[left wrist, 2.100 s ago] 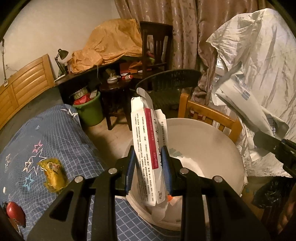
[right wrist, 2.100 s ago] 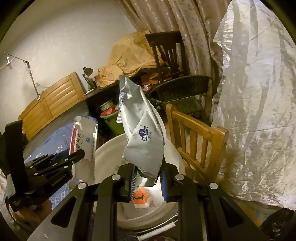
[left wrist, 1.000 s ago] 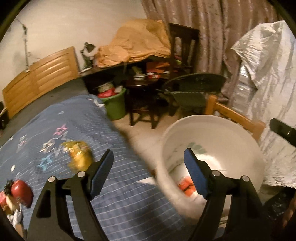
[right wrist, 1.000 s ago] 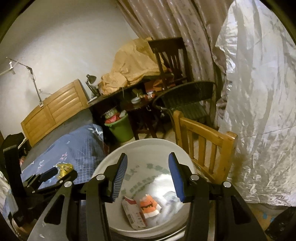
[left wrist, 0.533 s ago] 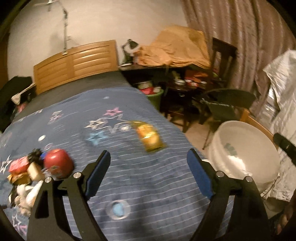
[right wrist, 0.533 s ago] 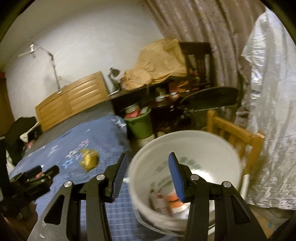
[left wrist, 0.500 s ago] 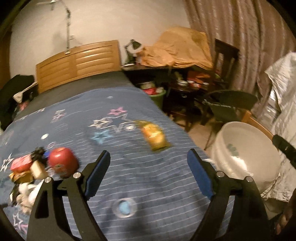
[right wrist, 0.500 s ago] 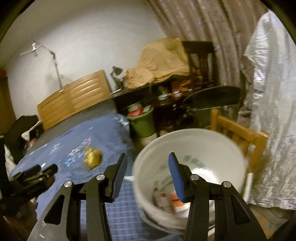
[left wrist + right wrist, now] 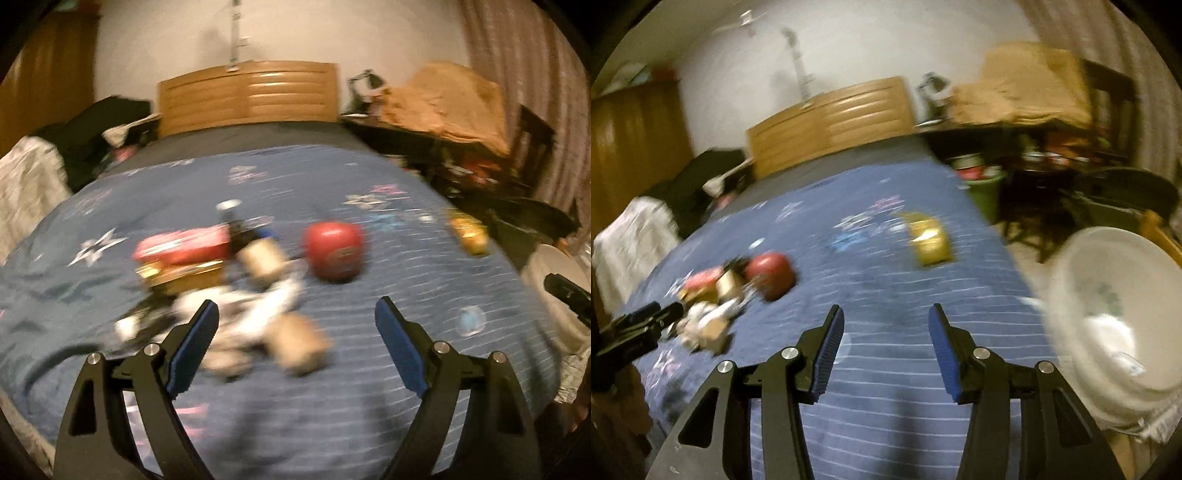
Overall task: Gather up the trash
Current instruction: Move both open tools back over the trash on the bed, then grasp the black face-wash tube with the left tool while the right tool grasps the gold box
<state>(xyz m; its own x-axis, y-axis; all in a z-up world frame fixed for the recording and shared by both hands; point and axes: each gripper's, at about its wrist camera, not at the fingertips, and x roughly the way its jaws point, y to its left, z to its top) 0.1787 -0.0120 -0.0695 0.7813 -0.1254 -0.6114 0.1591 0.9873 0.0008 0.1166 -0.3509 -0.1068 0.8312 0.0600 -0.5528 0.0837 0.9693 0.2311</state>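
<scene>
Trash pile [image 9: 229,280] now faces both empty tongs, left [image 9: 295,325] wide, right [image 9: 886,328] opening.

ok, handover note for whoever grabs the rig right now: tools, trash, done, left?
Left tool: open, empty, over the blue bedspread, facing the trash pile.
Right tool: jaws opening, nothing between them.
On the bed: the pile, a red round item beside it, a yellow packet lying apart.
White bucket stands off the bed's right side; its contents are too blurred to read.
Left: pick up the pile, red item and yellow packet and bin them.
</scene>
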